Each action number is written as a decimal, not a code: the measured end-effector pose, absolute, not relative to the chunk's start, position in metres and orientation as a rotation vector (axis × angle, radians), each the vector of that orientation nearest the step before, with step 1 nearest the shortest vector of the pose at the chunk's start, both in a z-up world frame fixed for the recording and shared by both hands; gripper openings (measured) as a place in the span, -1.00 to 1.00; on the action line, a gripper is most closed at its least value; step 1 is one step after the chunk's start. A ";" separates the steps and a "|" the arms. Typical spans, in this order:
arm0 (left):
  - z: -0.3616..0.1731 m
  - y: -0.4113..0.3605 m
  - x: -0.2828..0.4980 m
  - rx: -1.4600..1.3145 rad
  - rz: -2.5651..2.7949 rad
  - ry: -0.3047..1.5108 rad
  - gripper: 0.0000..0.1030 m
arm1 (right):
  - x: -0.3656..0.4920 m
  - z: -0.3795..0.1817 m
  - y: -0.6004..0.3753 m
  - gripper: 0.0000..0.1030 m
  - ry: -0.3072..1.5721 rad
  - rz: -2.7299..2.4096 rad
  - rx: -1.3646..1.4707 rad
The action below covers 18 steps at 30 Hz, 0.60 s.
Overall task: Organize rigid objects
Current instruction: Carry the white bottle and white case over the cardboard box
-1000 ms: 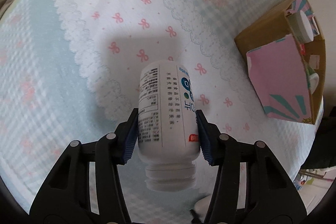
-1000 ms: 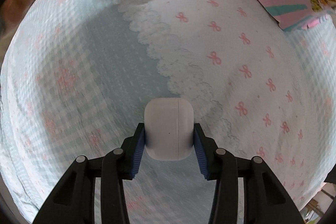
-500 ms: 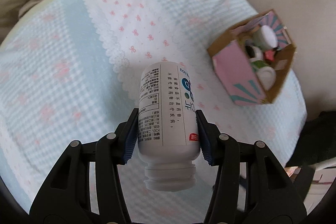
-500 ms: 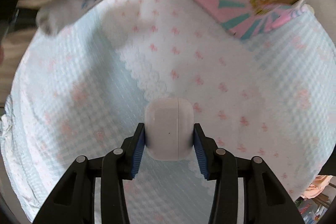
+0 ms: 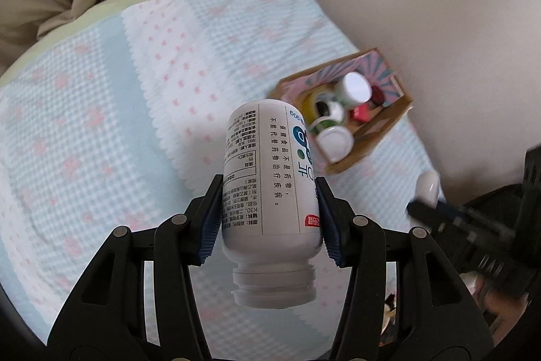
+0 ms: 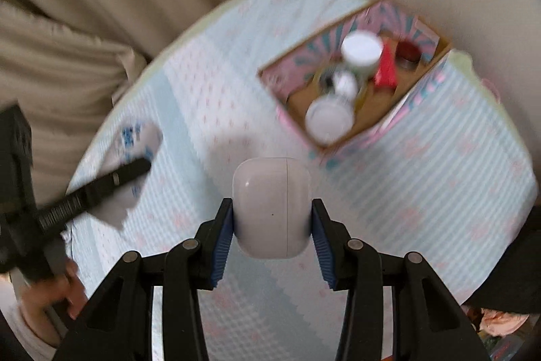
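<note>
My left gripper (image 5: 268,222) is shut on a white pill bottle (image 5: 268,178) with printed text, held high above the bed, its cap toward the camera. My right gripper (image 6: 272,225) is shut on a white earbud case (image 6: 272,207), also held high. A pink and teal cardboard box (image 5: 368,137) with several jars and bottles inside stands on the bedspread to the right; it also shows in the right wrist view (image 6: 419,97), blurred. The right gripper shows blurred at the right edge of the left wrist view (image 5: 436,208), and the left gripper with its bottle shows at the left of the right wrist view (image 6: 128,171).
A light blue and white bedspread (image 5: 101,124) with pink bows covers the bed. Beige curtains (image 6: 101,5) hang behind it and a pale wall (image 5: 439,5) rises at the right. The bed's edge runs along the far and right sides.
Both grippers have risen well above the bed with their objects still held. The box now looks smaller and its open top shows. Curtains and wall have come into view.
</note>
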<state>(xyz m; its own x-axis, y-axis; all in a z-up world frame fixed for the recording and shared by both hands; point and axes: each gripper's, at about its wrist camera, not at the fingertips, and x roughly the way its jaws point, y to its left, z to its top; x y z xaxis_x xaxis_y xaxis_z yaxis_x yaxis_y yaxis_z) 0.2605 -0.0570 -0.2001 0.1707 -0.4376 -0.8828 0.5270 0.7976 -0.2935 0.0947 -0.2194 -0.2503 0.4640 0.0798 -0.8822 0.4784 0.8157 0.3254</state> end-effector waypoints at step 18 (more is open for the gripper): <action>-0.226 -0.227 0.288 -0.013 -0.556 1.255 -0.09 | 0.167 -0.242 -0.413 -0.21 1.096 -0.141 0.535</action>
